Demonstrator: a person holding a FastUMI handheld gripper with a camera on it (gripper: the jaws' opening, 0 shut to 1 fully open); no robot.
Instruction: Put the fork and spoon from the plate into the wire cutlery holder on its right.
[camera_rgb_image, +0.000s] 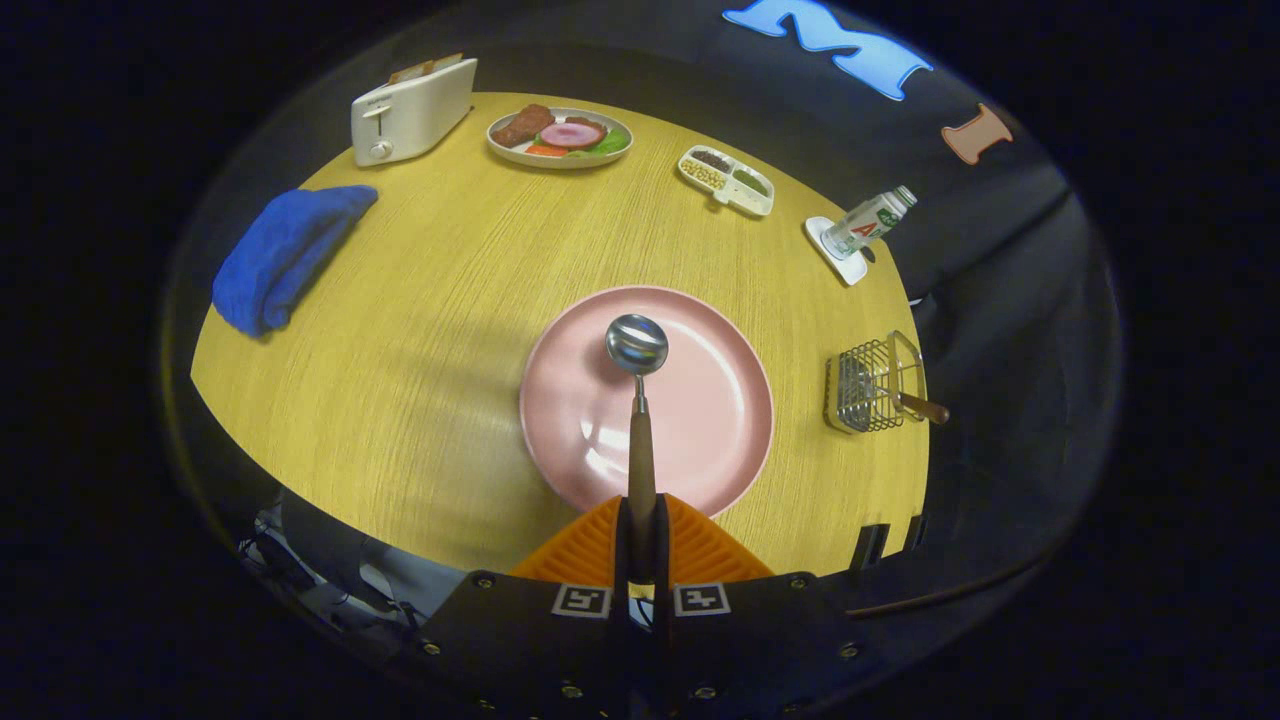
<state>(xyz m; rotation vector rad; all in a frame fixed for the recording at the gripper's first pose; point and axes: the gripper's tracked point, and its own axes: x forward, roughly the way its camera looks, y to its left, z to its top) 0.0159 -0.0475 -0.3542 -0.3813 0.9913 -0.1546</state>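
With its two orange fingers (700, 550) pressed together on a wooden handle, the tool (641, 545) grips the spoon (638, 400), which runs straight ahead from between the fingers, its shiny bowl held over the pink plate (700, 420) just beyond them. The plate rests on the yellow wood-grain surface (430, 330). To the right of the plate, near the surface's edge, stands the wire cutlery holder (872, 385), with a brown handle (925, 407) sticking out of it towards the right. Farther ahead lie a compartment tray of food (727, 179), a plate of food (560, 137) and a white toaster (412, 110); a small bottle (868, 223) leans on a white coaster ahead to the right. A folded blue cloth (285, 255) lies ahead to the left.
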